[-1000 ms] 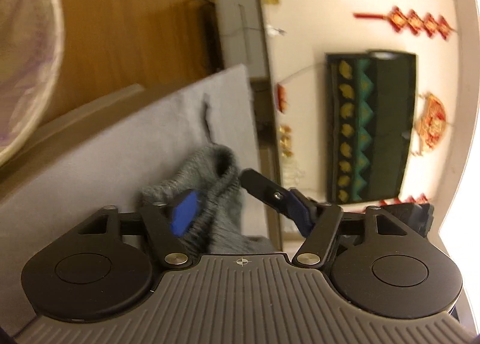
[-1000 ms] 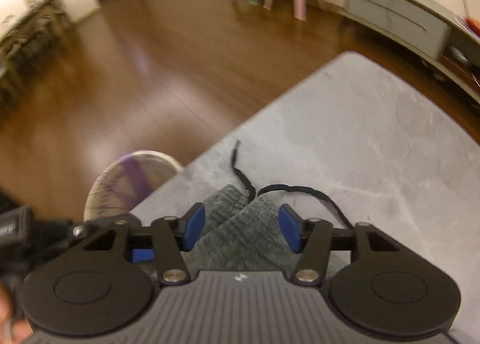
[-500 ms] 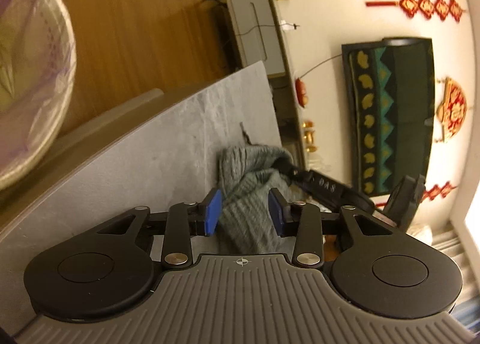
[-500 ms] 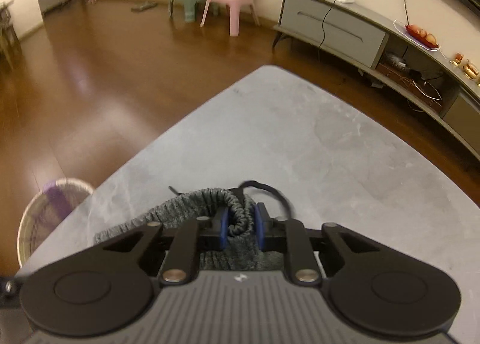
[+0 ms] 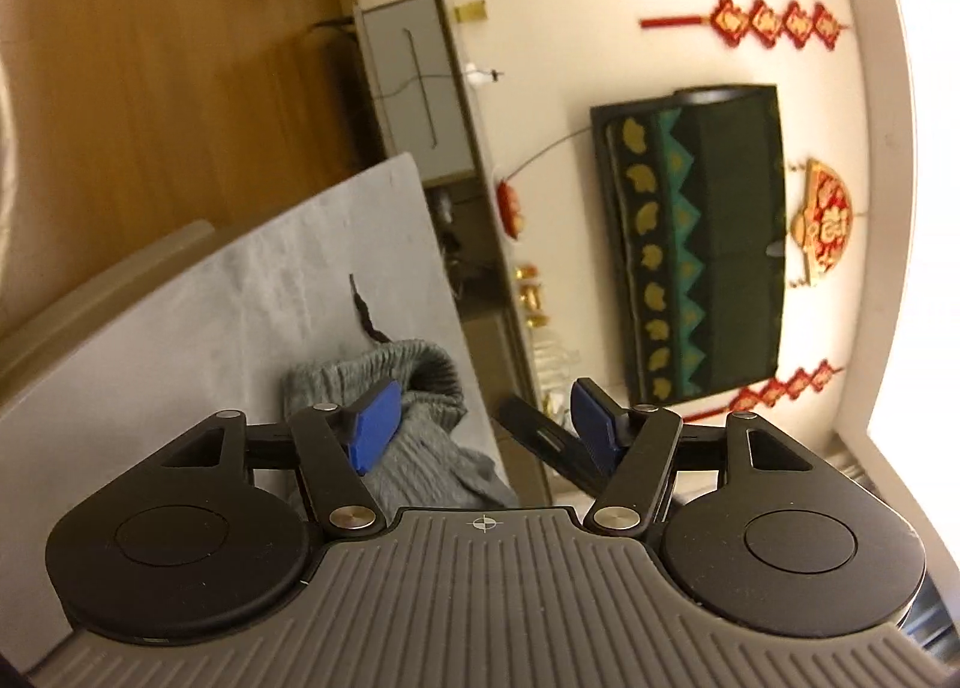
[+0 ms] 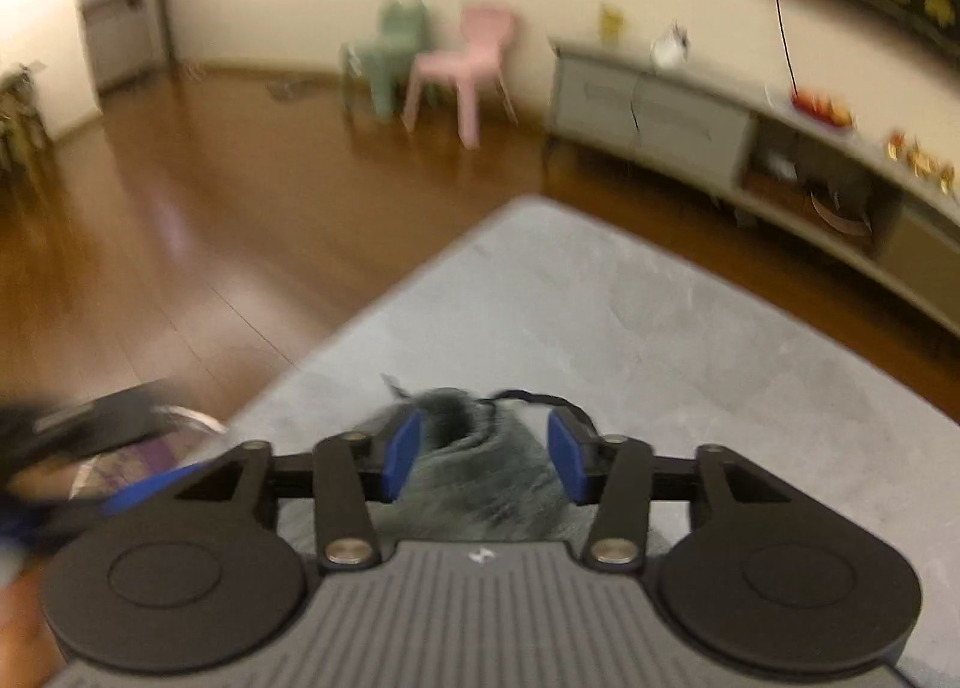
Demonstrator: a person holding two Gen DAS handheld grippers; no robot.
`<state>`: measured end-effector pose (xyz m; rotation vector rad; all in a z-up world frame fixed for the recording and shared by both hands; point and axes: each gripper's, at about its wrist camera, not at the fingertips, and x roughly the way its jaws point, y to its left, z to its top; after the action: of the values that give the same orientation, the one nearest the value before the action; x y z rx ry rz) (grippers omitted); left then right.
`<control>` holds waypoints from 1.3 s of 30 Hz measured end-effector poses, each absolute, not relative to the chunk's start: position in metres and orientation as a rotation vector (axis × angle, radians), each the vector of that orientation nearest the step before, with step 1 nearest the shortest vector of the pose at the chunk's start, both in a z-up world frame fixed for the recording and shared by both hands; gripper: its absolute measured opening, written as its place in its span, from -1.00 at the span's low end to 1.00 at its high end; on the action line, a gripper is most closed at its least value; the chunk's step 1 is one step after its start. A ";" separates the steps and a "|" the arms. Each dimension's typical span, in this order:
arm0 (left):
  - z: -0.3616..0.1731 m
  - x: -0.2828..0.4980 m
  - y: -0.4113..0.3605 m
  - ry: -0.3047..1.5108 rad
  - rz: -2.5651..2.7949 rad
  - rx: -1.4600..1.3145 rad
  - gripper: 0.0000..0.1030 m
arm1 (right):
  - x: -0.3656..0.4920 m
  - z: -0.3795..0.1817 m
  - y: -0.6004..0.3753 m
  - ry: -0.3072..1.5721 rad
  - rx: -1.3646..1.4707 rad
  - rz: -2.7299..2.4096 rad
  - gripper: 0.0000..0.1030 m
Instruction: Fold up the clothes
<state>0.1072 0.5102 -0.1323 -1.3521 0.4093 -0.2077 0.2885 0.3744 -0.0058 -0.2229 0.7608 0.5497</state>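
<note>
Grey marbled stone, smooth and matte, makes up the desk in front of me, with glossy brown wood flooring around it. On the desk lies a grey knit, ribbed and chunky, bunched into a soft heap near the desk's edge; in my right view it sits blurred at. A thin black cord trails from its far side across the stone, flat and kinked.

My left tool has its blue pads spread wide apart, gripping nothing. One pad overlaps the knit's rolled cuff in the view; I cannot tell whether it touches. The other sits off past the desk edge, in front of a black part of the right rig.

My right tool is also apart, its blue pads either side of the heap, with the knit showing between them. Motion blur hides whether either pad touches the wool.

At the left of my right view I see a round woven basket on the floor, with something purple inside, mostly hidden behind the left rig's blurred black body.

Further off stand a pink plastic chair and a pale green one by the cream wall, next to a long low grey cabinet. A dark green cloth with gold shapes hangs on the wall, with red ornaments around it.
</note>
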 end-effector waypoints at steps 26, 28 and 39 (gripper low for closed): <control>-0.136 0.134 0.502 0.526 -0.125 -1.344 -0.10 | 0.311 -0.011 0.313 0.780 0.225 0.647 -0.90; -0.139 0.130 0.504 0.511 -0.136 -1.372 -0.04 | 0.295 -0.024 0.343 0.787 0.149 0.691 -0.90; -0.137 0.131 0.503 0.533 -0.171 -1.329 -0.02 | 0.350 0.026 0.211 0.538 0.595 0.413 -0.91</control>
<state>0.1309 0.5027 -0.1368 -1.3287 0.5334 -0.1715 0.3498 0.2110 0.0264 0.5947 0.5378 0.4126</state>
